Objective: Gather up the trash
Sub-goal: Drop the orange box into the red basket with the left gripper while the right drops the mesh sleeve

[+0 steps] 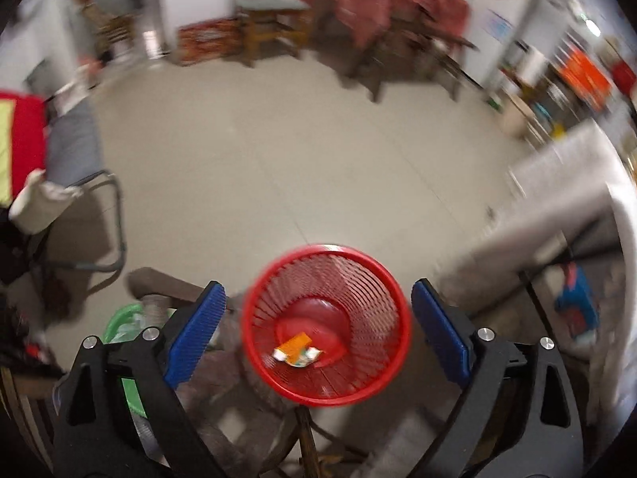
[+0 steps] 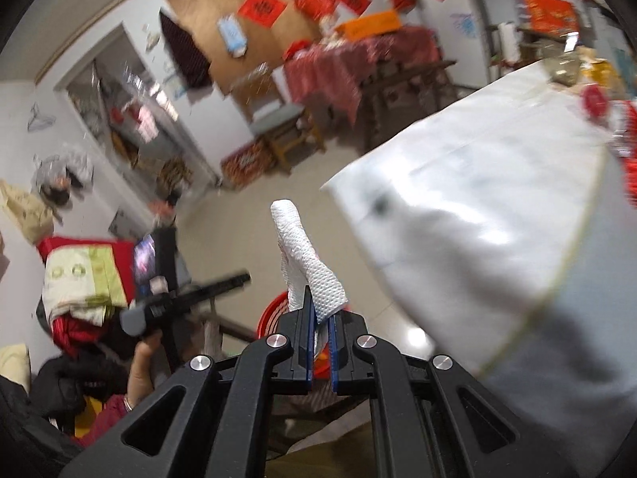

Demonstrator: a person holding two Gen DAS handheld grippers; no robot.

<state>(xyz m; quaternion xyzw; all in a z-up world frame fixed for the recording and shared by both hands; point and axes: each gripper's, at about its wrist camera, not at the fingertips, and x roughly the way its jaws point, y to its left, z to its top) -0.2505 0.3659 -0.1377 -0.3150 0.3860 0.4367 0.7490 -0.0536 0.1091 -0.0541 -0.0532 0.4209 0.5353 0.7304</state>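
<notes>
Below, a red mesh bin (image 1: pixel 326 324) stands on the tiled floor (image 1: pixel 278 151), seen from above between the left tool's (image 1: pixel 316 326) 2 blue pads (image 1: pixel 195 334). Inside it, on the solid red bottom, lies an orange and white wrapper (image 1: pixel 296 350); the rest of the bin shows only its ribbed wall. The left tool stands wide open, its pads well apart on either side of the rim, with nothing between them and touching nothing.

Just left of the bin is a green thing (image 1: pixel 123 318), too blurred to name, and a folding chair (image 1: pixel 91 199) stands further left. A bench (image 1: pixel 557 199) with a pale cover (image 2: pixel 497 199) runs along the right, close to the bin. Across the room stand a wooden stool (image 1: pixel 270 20) and a table under red cloth (image 1: pixel 378 4).

The right tool (image 2: pixel 320 330) is clamped on a crumpled white paper towel (image 2: pixel 302 255), which sticks up past the pads. Behind the towel, part of the bin's red rim (image 2: pixel 272 314) shows.
</notes>
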